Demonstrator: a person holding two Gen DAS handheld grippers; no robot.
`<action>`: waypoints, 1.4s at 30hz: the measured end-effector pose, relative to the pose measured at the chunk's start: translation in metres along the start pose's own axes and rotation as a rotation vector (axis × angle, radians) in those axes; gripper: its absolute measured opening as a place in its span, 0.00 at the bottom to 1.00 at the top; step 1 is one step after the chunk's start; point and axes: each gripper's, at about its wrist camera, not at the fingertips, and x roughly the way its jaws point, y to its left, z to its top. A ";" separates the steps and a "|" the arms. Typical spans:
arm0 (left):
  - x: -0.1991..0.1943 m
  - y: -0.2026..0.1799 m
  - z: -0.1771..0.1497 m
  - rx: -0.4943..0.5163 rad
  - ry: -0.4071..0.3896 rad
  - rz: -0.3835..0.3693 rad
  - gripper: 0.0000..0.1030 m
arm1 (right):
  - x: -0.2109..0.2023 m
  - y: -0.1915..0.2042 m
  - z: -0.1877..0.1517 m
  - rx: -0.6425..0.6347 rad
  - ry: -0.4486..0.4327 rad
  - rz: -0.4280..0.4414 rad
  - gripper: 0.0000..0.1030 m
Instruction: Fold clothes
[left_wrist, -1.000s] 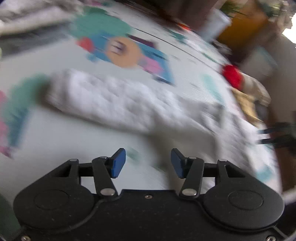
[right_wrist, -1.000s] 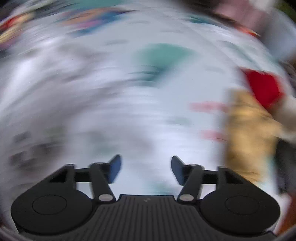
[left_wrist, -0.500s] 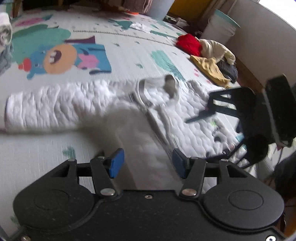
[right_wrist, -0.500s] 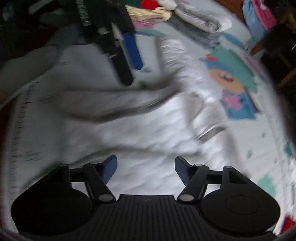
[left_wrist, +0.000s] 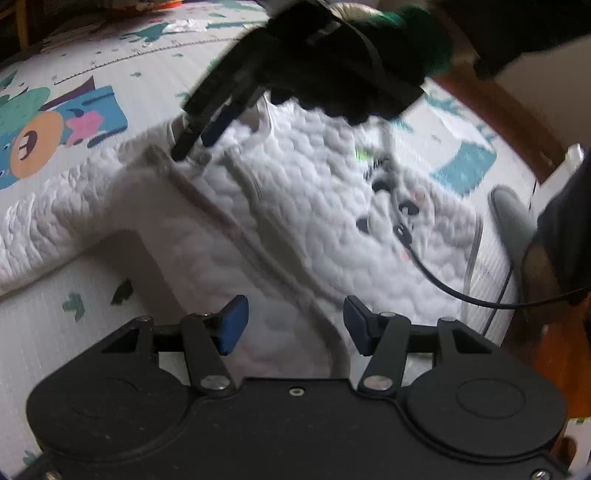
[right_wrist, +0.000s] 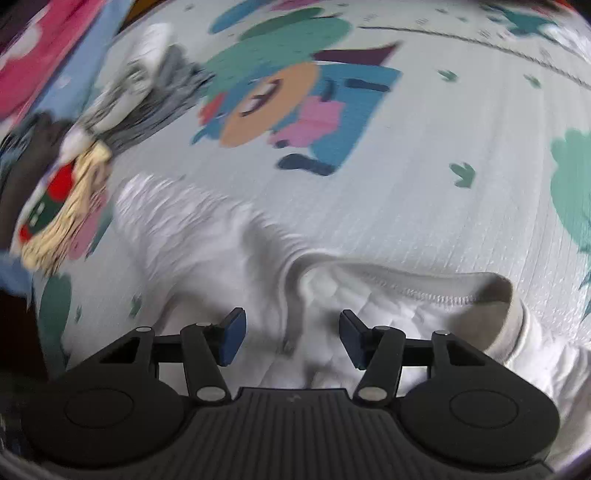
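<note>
Your left claw (left_wrist: 294, 325) has its way forward barred by the right claw (left_wrist: 207, 133), down at the white jacket's (left_wrist: 314, 206) collar. A black cable (left_wrist: 443, 284) crosses your right. Bare mat (right_wrist: 424, 184) lies open beyond; a clothes pile (right_wrist: 110, 110) crowds the far left.

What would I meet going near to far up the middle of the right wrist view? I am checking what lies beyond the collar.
Right gripper, open → white quilted garment with its collar → bare play mat → cartoon character print.
</note>
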 end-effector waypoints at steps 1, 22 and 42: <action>0.002 0.001 -0.001 -0.007 0.005 -0.004 0.54 | 0.000 -0.002 0.001 0.018 -0.004 0.027 0.42; -0.001 0.009 -0.014 -0.094 -0.038 -0.068 0.54 | -0.008 -0.033 0.023 0.052 -0.013 0.036 0.49; 0.021 0.003 -0.029 0.061 -0.019 0.027 0.35 | 0.013 0.030 0.012 -0.486 -0.021 -0.299 0.22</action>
